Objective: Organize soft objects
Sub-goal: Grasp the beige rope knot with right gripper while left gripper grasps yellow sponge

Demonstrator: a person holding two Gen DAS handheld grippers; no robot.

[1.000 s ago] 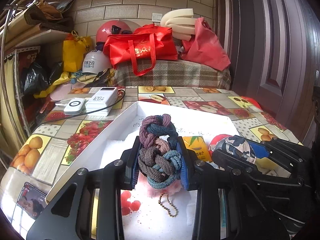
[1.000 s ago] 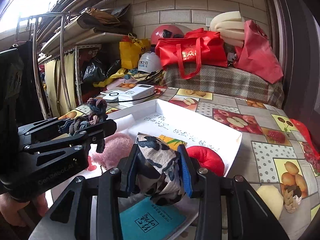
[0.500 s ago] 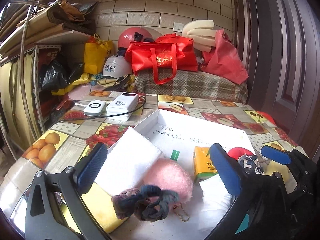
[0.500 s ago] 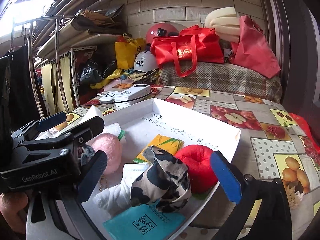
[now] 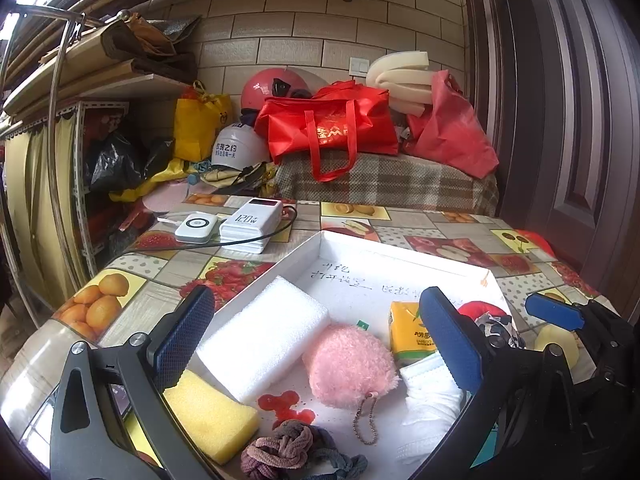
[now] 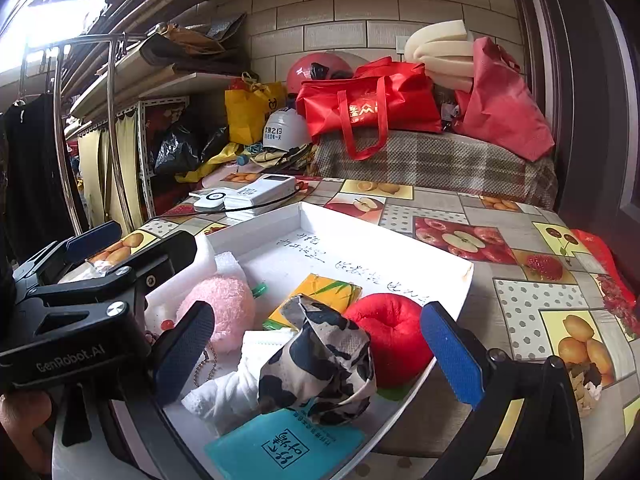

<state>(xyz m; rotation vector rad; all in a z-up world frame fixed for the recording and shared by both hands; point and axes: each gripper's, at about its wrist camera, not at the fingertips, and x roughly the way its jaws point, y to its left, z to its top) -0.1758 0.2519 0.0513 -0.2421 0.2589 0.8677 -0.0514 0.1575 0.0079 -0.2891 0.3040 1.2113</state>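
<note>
we see a shallow white tray (image 5: 320,246) holding the soft things: a white foam block (image 5: 264,336) beside a yellow sponge (image 5: 208,416), a fluffy pink pouf (image 5: 352,364) with a bead chain, and a knotted braided cord (image 5: 288,450) lying loose near the front edge. toward the right lie a crumpled black-and-white cloth (image 6: 320,356) touching a red plush apple (image 6: 392,336), a yellow tissue pack (image 6: 320,296) behind them, and a teal packet (image 6: 284,448) in front.

Both cameras sit low and close over the near edge of the shallow white cardboard tray (image 5: 400,258), each looking forward and slightly down between its own blue-padded fingers towards the far tiled wall. The left wrist view stands nearer the tray's left side, the right wrist view further right, catching the left gripper's black frame at its left edge. Both share the tray, the fluffy pink pom-pom (image 5: 352,364) (image 6: 224,306) and the big red fabric bag (image 5: 332,128) (image 6: 368,104) on the far bench.
</note>
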